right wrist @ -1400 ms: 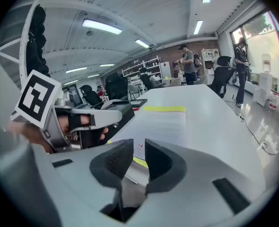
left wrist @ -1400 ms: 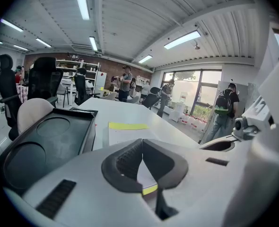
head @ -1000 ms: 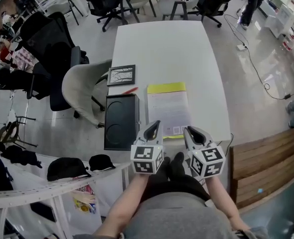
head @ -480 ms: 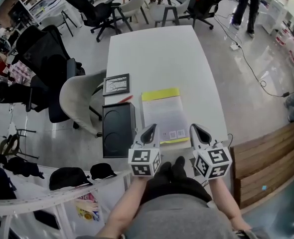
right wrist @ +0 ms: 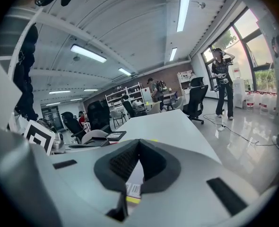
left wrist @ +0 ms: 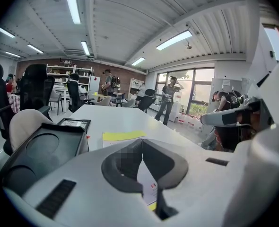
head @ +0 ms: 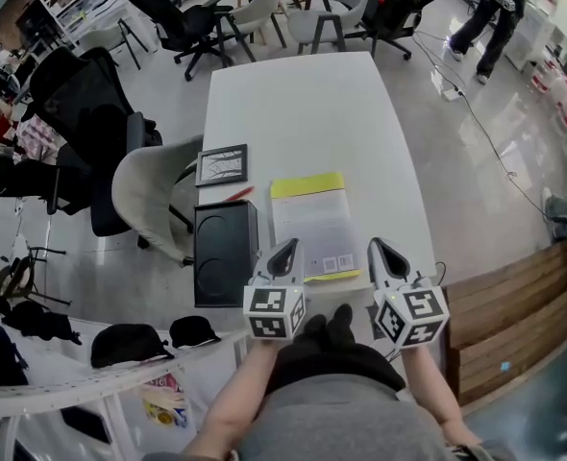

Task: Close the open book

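Left tool (head: 285, 251), jaws pressed together w/ nothing between, hovers at the near-left corner of the book (head: 312, 221). Right tool (head: 378, 250), likewise pinched tight & empty, hangs just off the book's near-right corner. Book lies closed and flat on the white table (head: 312, 104), yellow strip along its far edge. Black case (head: 224, 253) sits just left of the book. Red pen (head: 241, 194) and framed picture (head: 222, 165) lie off the book's far-left corner.
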